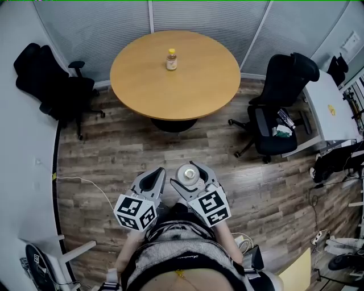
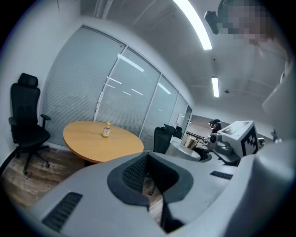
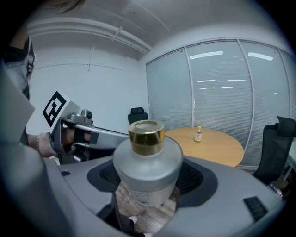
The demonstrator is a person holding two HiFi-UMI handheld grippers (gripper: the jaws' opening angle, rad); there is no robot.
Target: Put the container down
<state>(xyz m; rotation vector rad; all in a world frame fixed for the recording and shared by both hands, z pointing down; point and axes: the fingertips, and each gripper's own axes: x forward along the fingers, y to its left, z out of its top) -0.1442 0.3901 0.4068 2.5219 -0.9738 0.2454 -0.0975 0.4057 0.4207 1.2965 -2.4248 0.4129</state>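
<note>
A frosted grey container [image 3: 147, 163] with a gold collar stands upright between the jaws of my right gripper [image 3: 148, 183], which is shut on it. In the head view the container [image 1: 188, 175] and the right gripper [image 1: 190, 177] hang over the wood floor, close to the person's body. Beside it on the left, my left gripper [image 1: 152, 181] is shut and holds nothing; its own view shows the jaws [image 2: 150, 185] closed on nothing. The round wooden table [image 1: 193, 85] lies ahead, with a small yellow-capped bottle [image 1: 171, 59] on it.
Black office chairs stand left [image 1: 54, 85] and right [image 1: 278, 108] of the table. A white desk [image 1: 330, 111] sits at the far right, with cables and bags on the floor below it. Frosted glass partitions [image 1: 199, 17] close the room behind the table.
</note>
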